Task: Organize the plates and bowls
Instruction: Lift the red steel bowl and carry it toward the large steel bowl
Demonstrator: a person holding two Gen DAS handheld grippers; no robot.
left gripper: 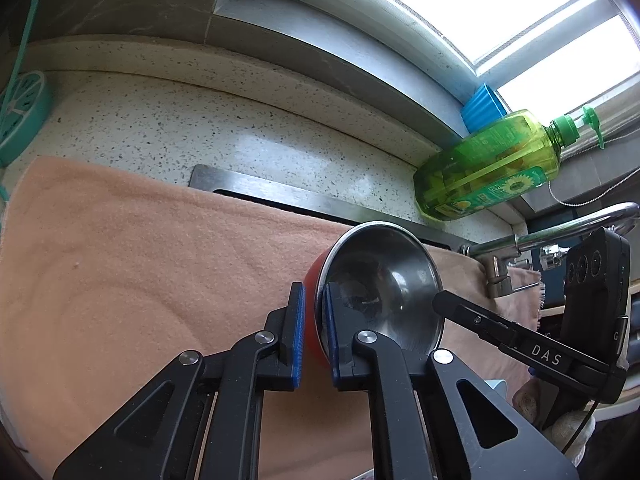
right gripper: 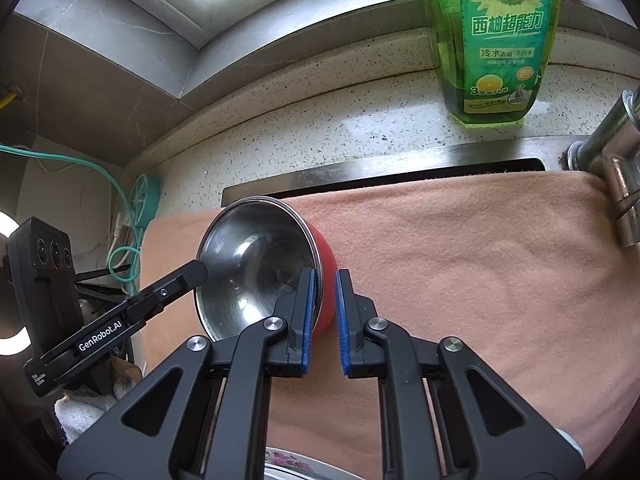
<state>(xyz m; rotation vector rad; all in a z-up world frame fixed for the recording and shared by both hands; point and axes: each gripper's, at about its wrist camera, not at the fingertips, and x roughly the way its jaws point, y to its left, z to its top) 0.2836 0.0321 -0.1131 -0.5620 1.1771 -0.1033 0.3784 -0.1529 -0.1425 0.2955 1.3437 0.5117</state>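
1 bowl [left gripper: 380, 284], steel inside and red outside. 2 tongs: the left [left gripper: 314, 320] and the right [right gripper: 325, 308], each with 2 blue pads. 1 peach towel [left gripper: 140, 264]. 1 green soap bottle [left gripper: 488, 164]. 1 tap [left gripper: 560, 232]. 1 speckled tabletop [left gripper: 180, 128]. 1 blue ribbed piece [left gripper: 482, 106] on the window ledge. 1 teal round thing [left gripper: 20, 112] at the left edge. Possibly 1 flowered plate [right gripper: 288, 462] at the bottom of the right wrist view, mostly hidden.
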